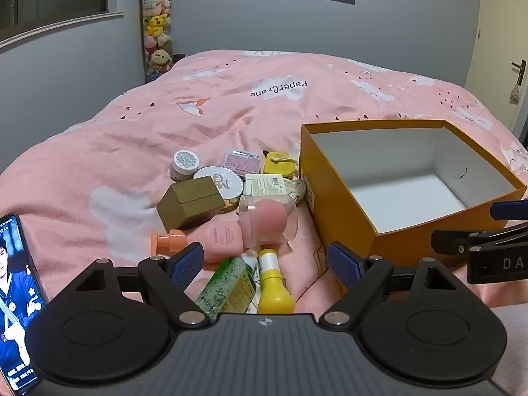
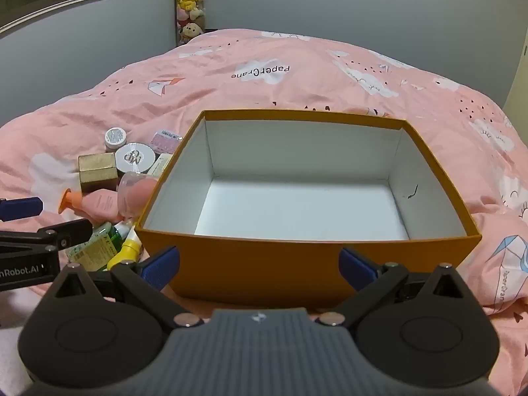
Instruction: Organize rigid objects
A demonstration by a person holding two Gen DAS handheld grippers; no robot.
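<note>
An open orange box (image 1: 343, 198) with a white, empty inside lies on the pink bed; it also shows in the right wrist view (image 2: 264, 264). Left of it lies a pile of small items: a gold box (image 1: 189, 203), a pink bottle with an orange cap (image 1: 211, 237), a clear case with a pink sponge (image 1: 269, 221), a green bottle (image 1: 231, 283), a yellow bottle (image 1: 274, 287), a round white compact (image 1: 221, 181) and a small jar (image 1: 184, 163). My left gripper (image 1: 264, 267) is open above the green and yellow bottles. My right gripper (image 2: 259, 267) is open at the box's near wall.
A phone (image 1: 16, 297) with a lit screen lies at the left edge of the bed. A tall column of plush toys (image 1: 157, 23) stands in the corner behind the bed. A door (image 1: 508, 49) is at the far right.
</note>
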